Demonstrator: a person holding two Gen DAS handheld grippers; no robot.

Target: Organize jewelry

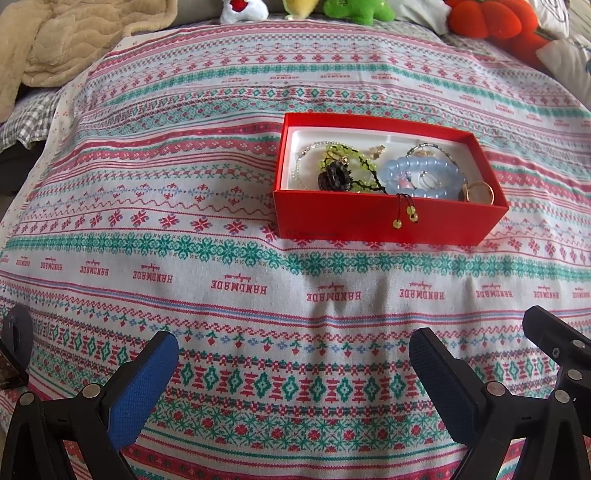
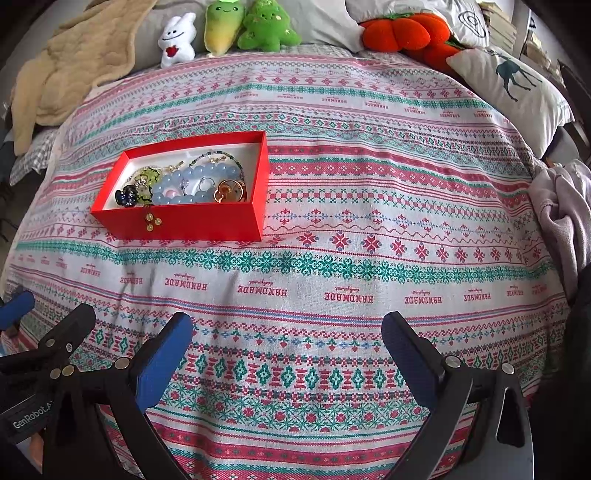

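A red box (image 1: 369, 221) (image 2: 207, 221) with a white lining sits on the patterned cloth. It holds a light blue bead bracelet (image 1: 424, 177) (image 2: 192, 184), a green bead string (image 1: 351, 162) whose end beads (image 1: 406, 218) hang over the front wall, a dark charm (image 1: 332, 179) (image 2: 127, 195), gold rings (image 1: 478, 192) (image 2: 229, 190) and thin chains. My left gripper (image 1: 291, 354) is open and empty, well in front of the box. My right gripper (image 2: 288, 339) is open and empty, in front and to the right of the box.
Plush toys (image 2: 221, 29), an orange plush (image 2: 402, 31) and a deer pillow (image 2: 513, 88) line the far edge. A beige blanket (image 1: 62, 44) lies at the far left, grey fabric (image 2: 565, 206) at the right. The left gripper's finger (image 2: 14, 306) shows in the right wrist view.
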